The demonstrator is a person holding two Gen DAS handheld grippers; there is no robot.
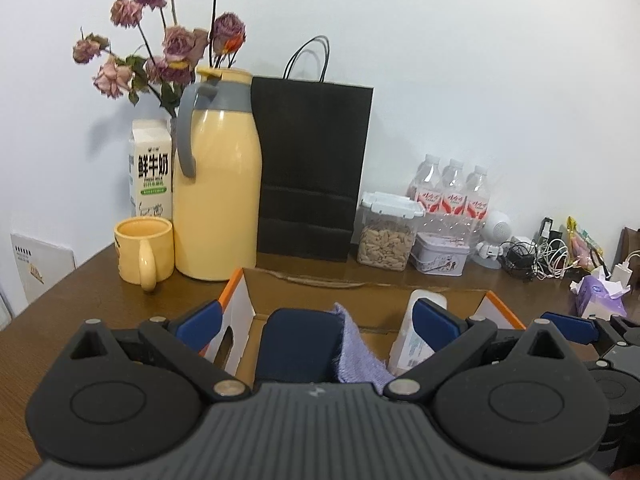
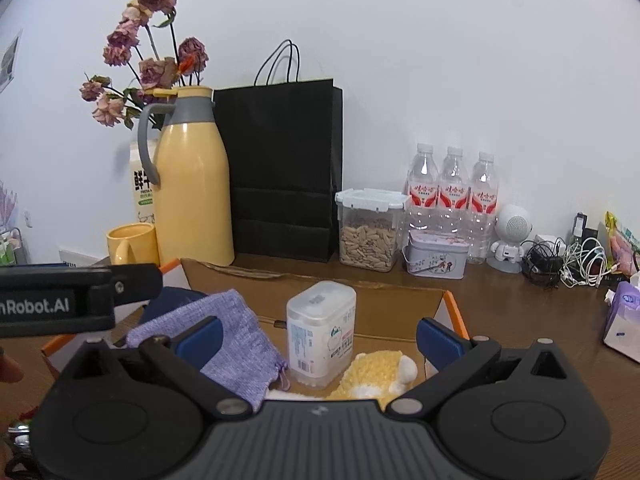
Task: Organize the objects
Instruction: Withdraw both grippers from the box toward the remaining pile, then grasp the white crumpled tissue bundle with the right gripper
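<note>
An open cardboard box (image 1: 340,300) with orange-edged flaps stands on the brown table just ahead of both grippers. It holds a dark blue case (image 1: 298,344), a purple knitted pouch (image 2: 224,336), a white plastic container (image 2: 320,336) standing upright, and a yellow plush toy (image 2: 376,376). My left gripper (image 1: 318,324) hovers open over the box's near left side, with nothing between its blue pads. My right gripper (image 2: 320,340) is open above the near right side. The container shows beyond its fingers, untouched. In the right wrist view the left gripper's body (image 2: 60,300) shows at the left.
Along the back wall stand a yellow thermos jug (image 1: 218,184), a yellow mug (image 1: 144,250), a milk carton (image 1: 150,168), dried roses, a black paper bag (image 1: 312,168), a jar of nuts (image 2: 370,228), a tin (image 2: 436,254), three water bottles (image 2: 452,188), a small white robot figure, tangled cables and a tissue pack (image 2: 622,316).
</note>
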